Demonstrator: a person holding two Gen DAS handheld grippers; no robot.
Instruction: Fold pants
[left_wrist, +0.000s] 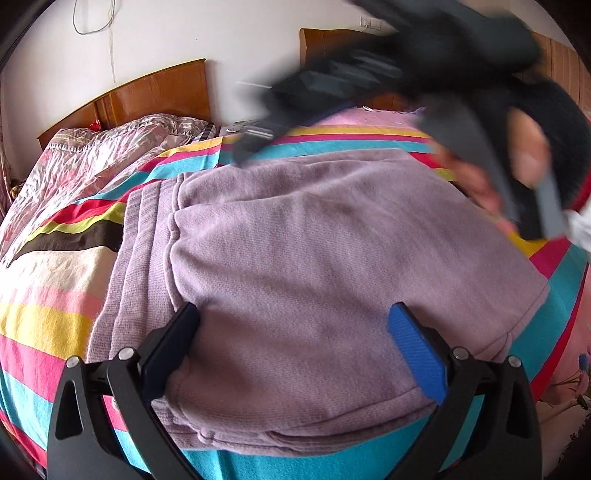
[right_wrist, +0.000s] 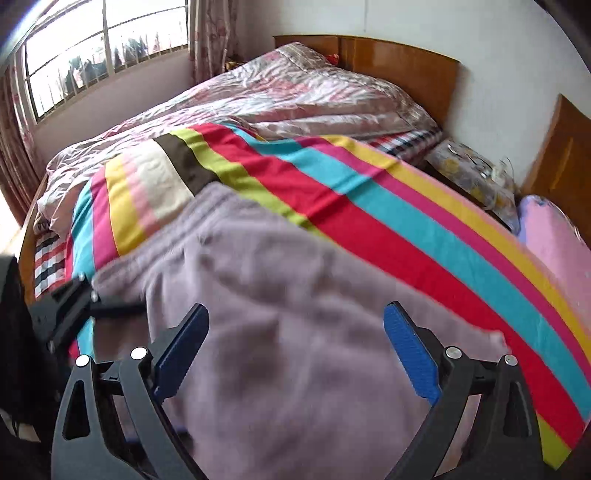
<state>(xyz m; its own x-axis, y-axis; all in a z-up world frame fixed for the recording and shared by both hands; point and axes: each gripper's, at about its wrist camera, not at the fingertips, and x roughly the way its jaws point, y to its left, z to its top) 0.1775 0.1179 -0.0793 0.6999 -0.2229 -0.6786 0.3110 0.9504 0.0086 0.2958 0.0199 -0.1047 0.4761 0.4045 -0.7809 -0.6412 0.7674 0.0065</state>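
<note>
The left gripper tilts down over folded lilac pants, its jaws spread wide with the cloth lying between them, nothing pinched. The right gripper also angles downward above the pants, jaws wide apart and gripping nothing. In the left wrist view it appears as a blurred dark shape, held by a hand. The pants lie flat on a striped bedspread, beside a crumpled pink quilt.

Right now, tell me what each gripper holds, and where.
Nothing: left gripper and right gripper both stand open above the folded pants.
</note>
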